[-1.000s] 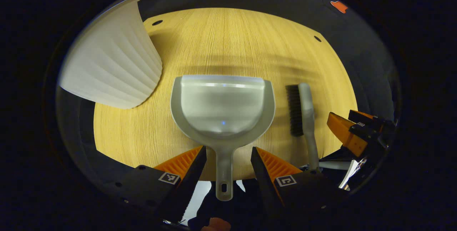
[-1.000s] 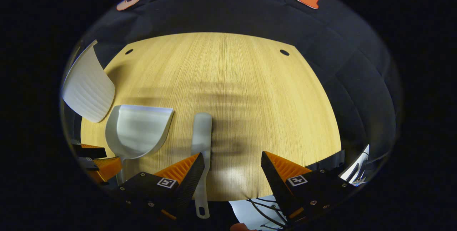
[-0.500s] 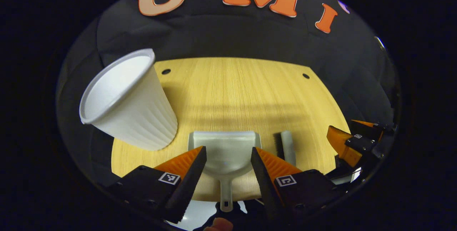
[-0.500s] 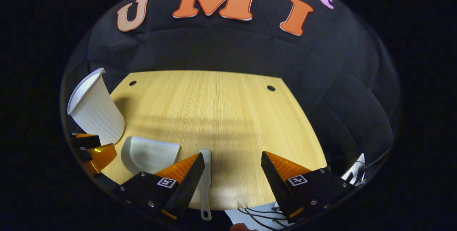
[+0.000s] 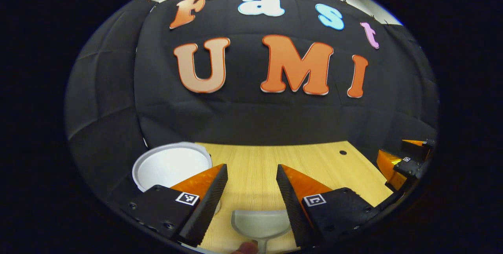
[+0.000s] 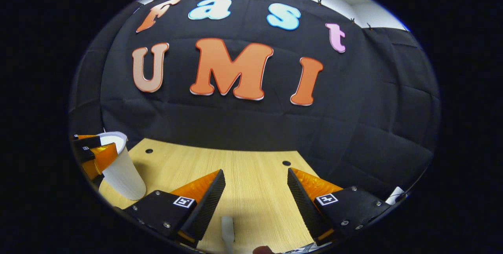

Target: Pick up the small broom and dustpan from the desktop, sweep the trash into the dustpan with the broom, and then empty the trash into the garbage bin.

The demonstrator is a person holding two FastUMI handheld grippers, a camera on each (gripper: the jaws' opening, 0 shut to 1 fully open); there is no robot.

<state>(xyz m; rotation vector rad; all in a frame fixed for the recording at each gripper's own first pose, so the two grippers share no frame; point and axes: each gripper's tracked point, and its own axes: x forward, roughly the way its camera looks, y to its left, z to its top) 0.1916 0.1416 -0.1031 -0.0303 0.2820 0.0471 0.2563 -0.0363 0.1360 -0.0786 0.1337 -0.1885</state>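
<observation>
Between your left gripper's [image 5: 251, 183] wide-open fingers the dustpan [image 5: 261, 224] lies on the desk [image 5: 314, 159], ungripped; your right gripper [image 6: 255, 189], equally wide, has the broom [image 6: 227, 228] lying free near its left finger. Nothing seems lifted or swept yet, and no trash is visible. The bin [image 5: 171, 167] stands just left of the dustpan, crowding that approach.

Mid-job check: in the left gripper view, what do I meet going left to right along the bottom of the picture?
White cup → left gripper, open, with the dustpan lying on the wooden desktop between its fingers → the right gripper at the far right edge.
</observation>
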